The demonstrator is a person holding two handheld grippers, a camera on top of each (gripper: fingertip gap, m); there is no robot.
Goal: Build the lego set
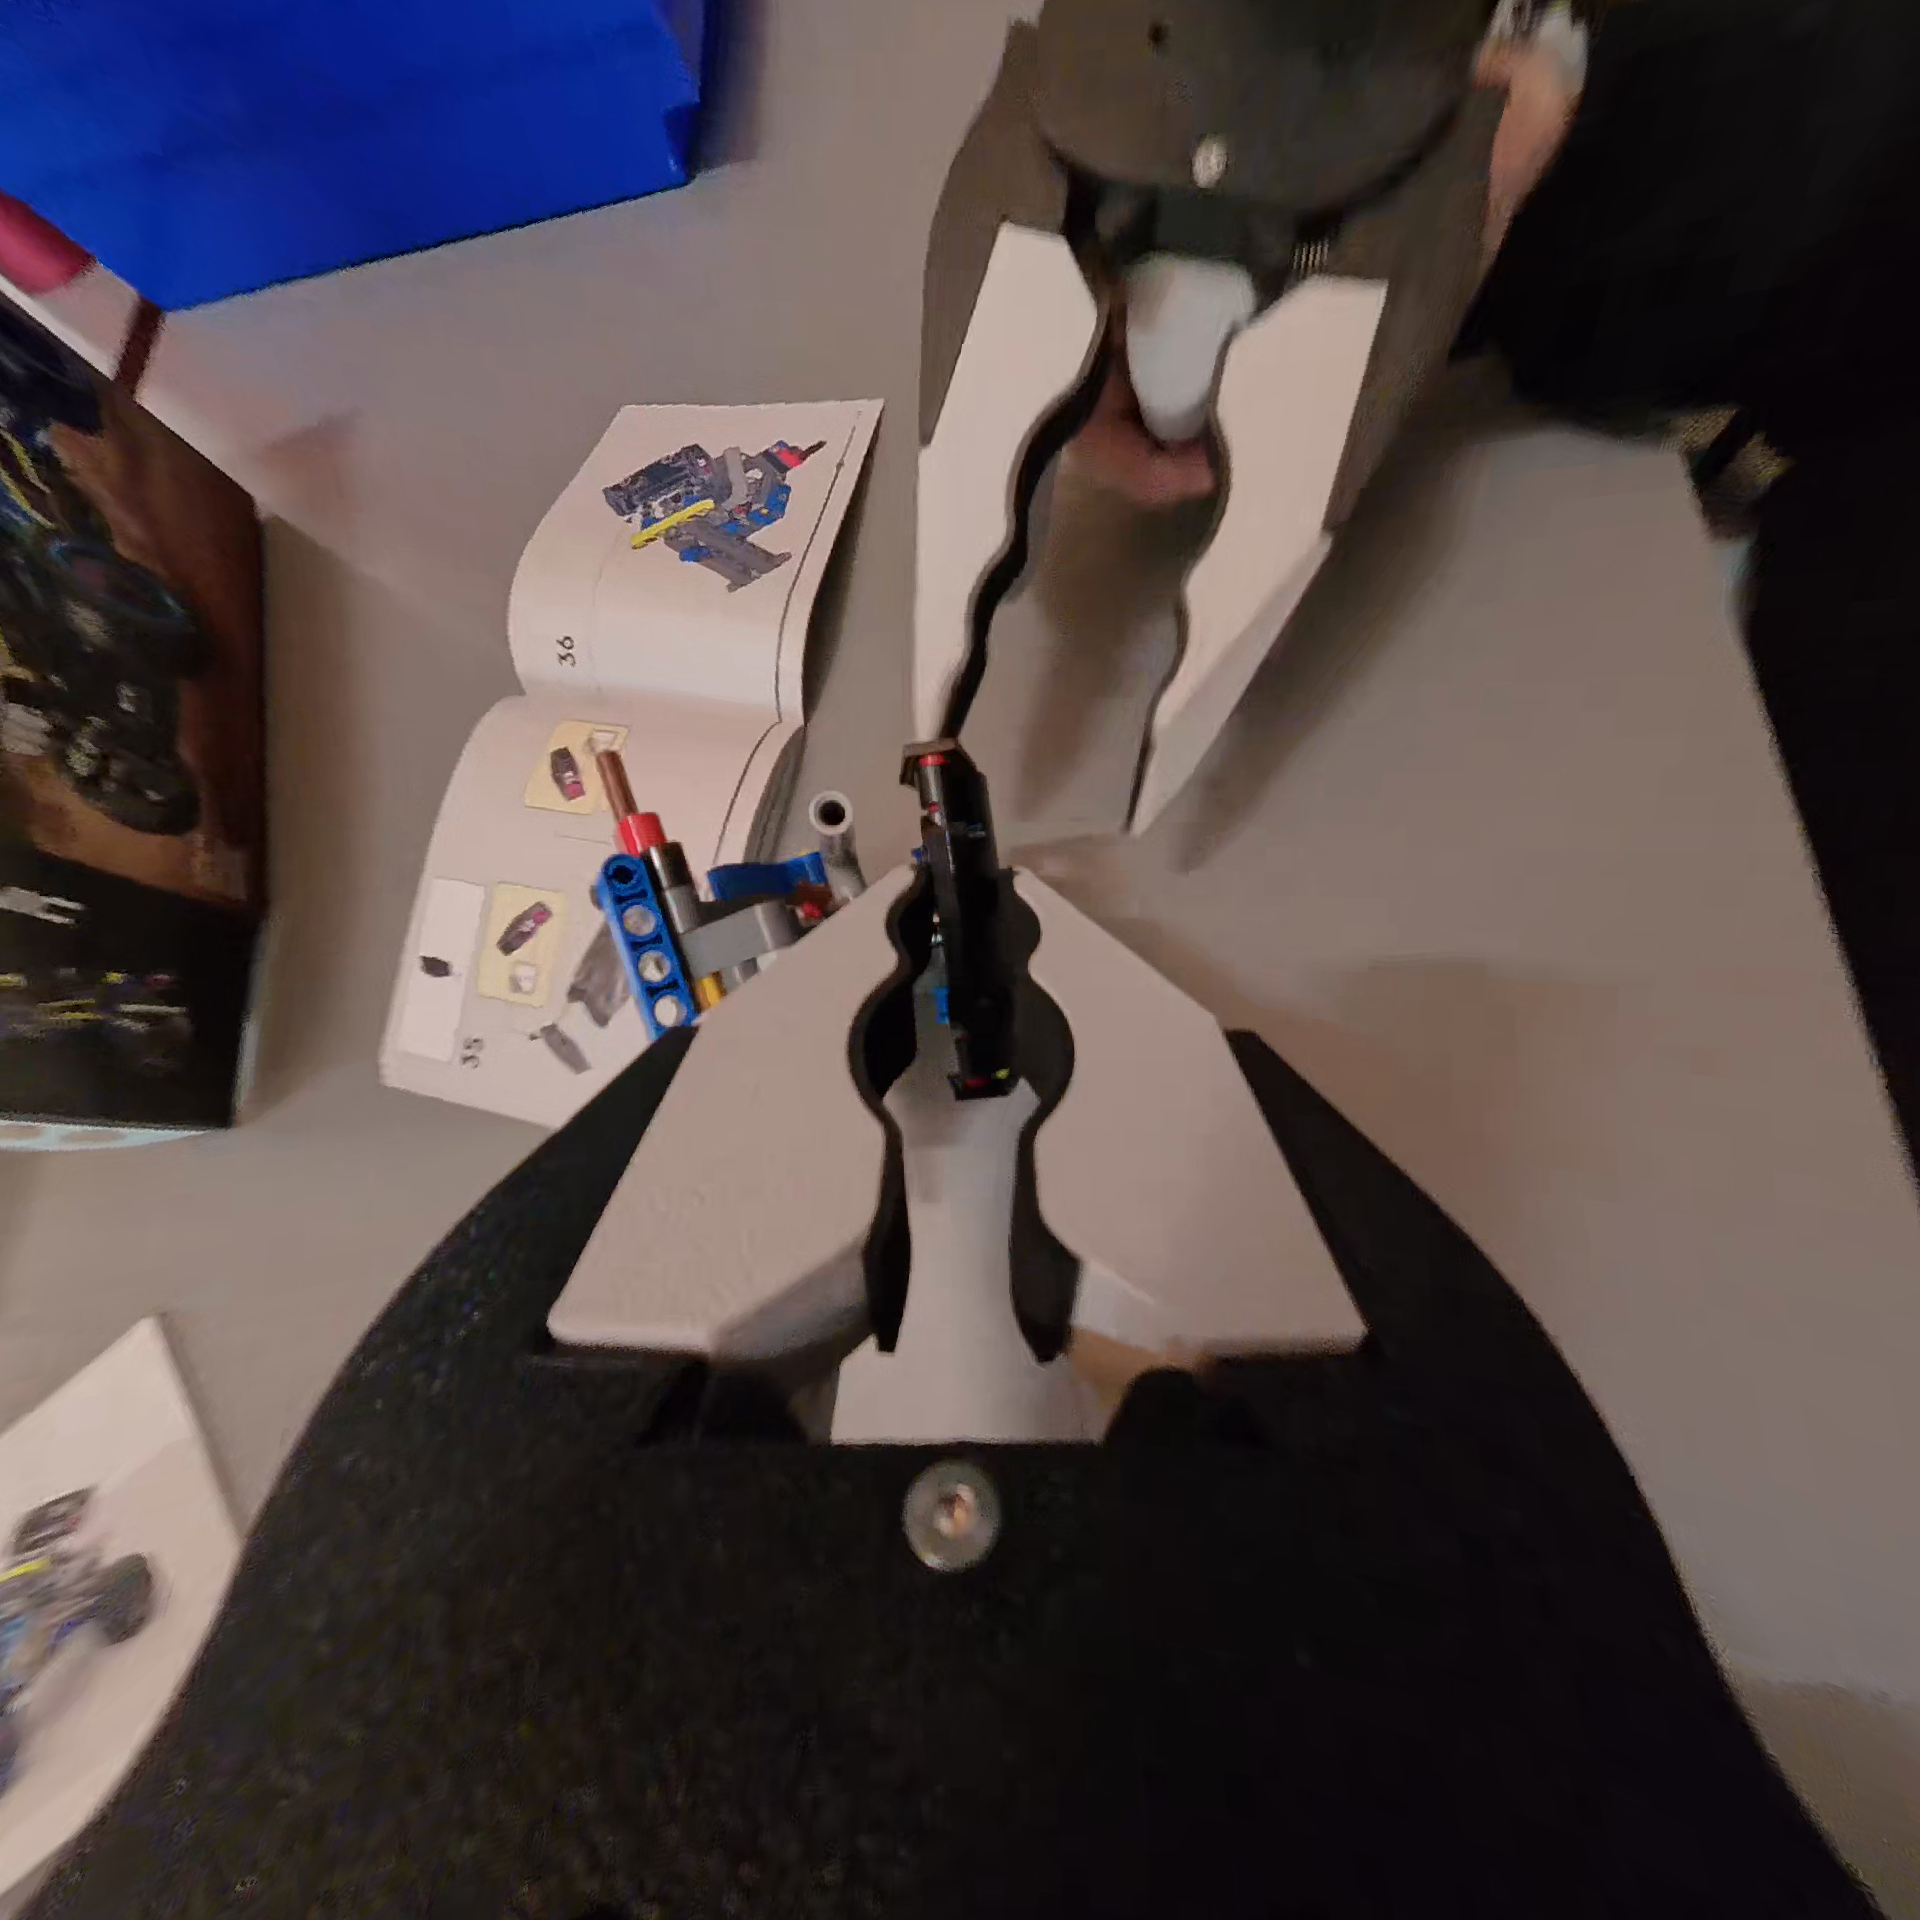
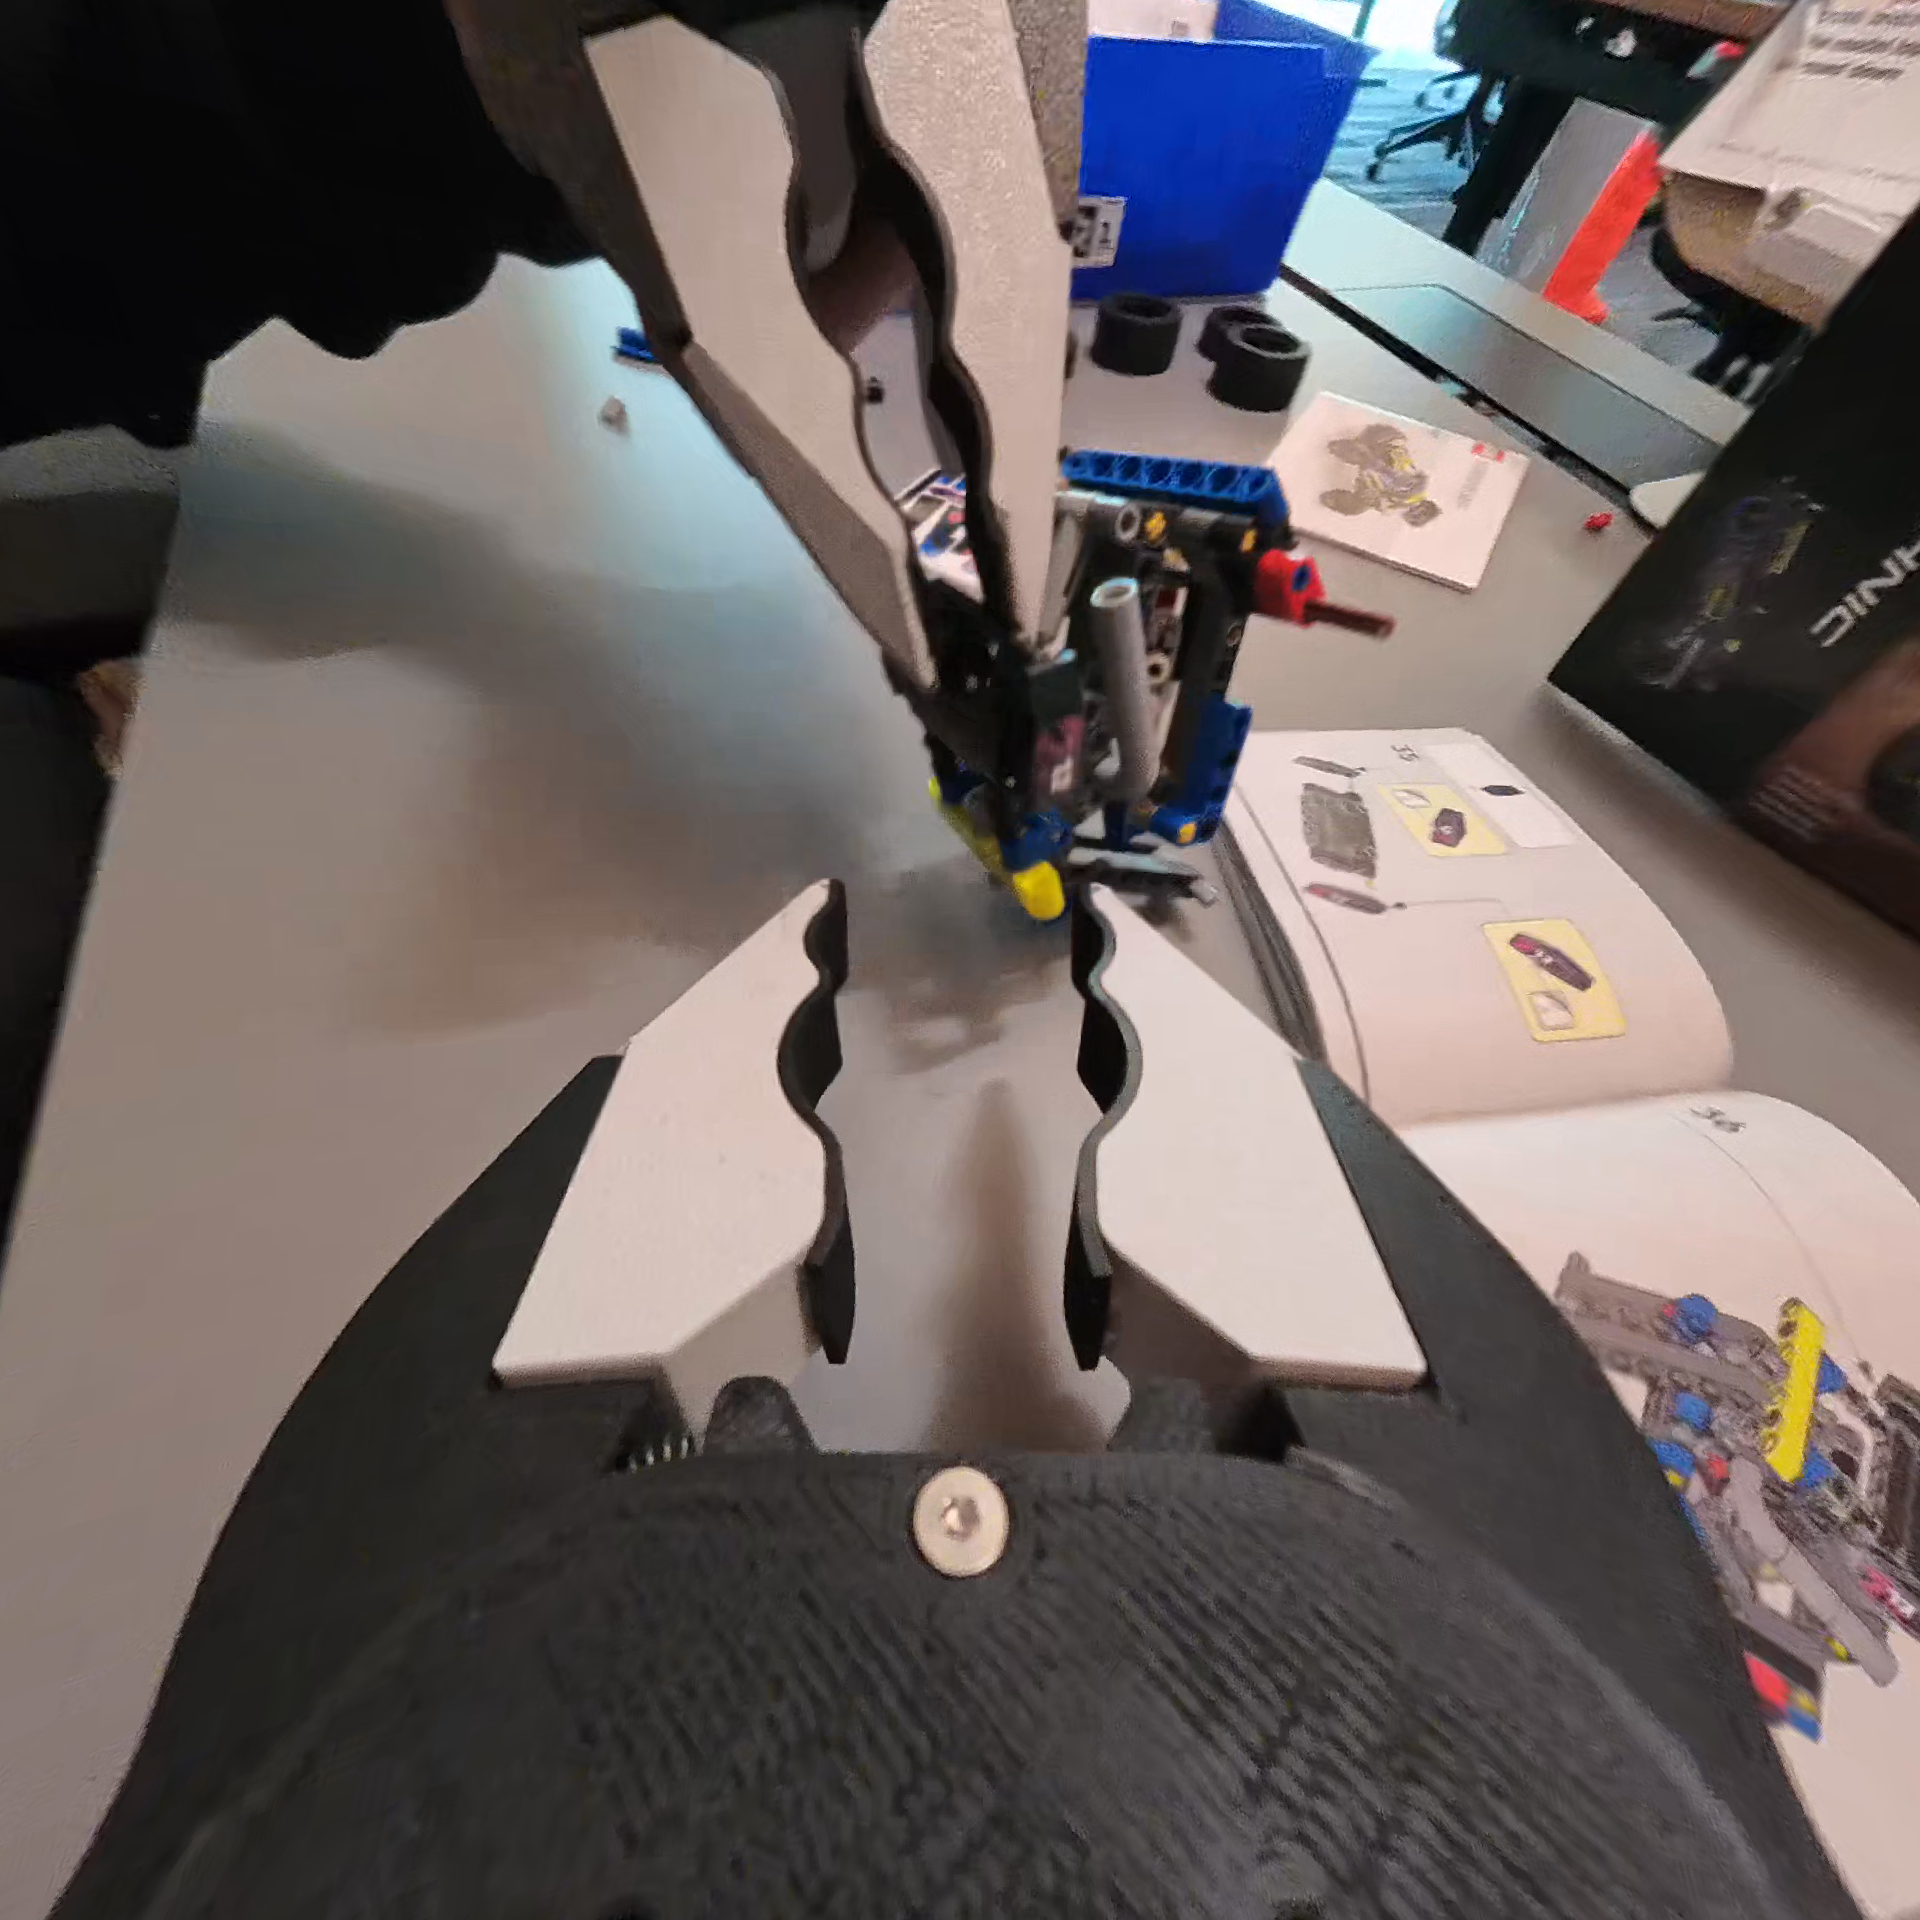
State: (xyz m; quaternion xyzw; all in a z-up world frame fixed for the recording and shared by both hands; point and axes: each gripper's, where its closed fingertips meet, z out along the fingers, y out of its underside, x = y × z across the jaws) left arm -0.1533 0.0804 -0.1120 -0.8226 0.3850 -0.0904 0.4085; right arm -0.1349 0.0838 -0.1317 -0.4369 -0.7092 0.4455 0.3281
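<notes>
A brick-built model (image 2: 1143,623) of blue, black, grey and yellow parts stands upright on the grey table (image 2: 468,831), beside an open instruction booklet (image 2: 1455,935). My left gripper (image 1: 961,883) is shut on the model's black frame (image 1: 961,935). The model's blue beam (image 1: 634,945) and red pin stick out to the left of the fingers. In the right wrist view the left gripper (image 2: 997,665) comes down from above onto the model. My right gripper (image 2: 961,904) is open and empty. Its fingertips are just in front of the model's yellow bottom piece (image 2: 1039,888). It also shows in the left wrist view (image 1: 1039,774).
A black product box (image 2: 1766,623) stands right of the booklet. A blue bin (image 2: 1195,145) and black tyres (image 2: 1247,353) are at the back, with a second thin booklet (image 2: 1403,499). Small loose parts (image 2: 613,412) lie far left.
</notes>
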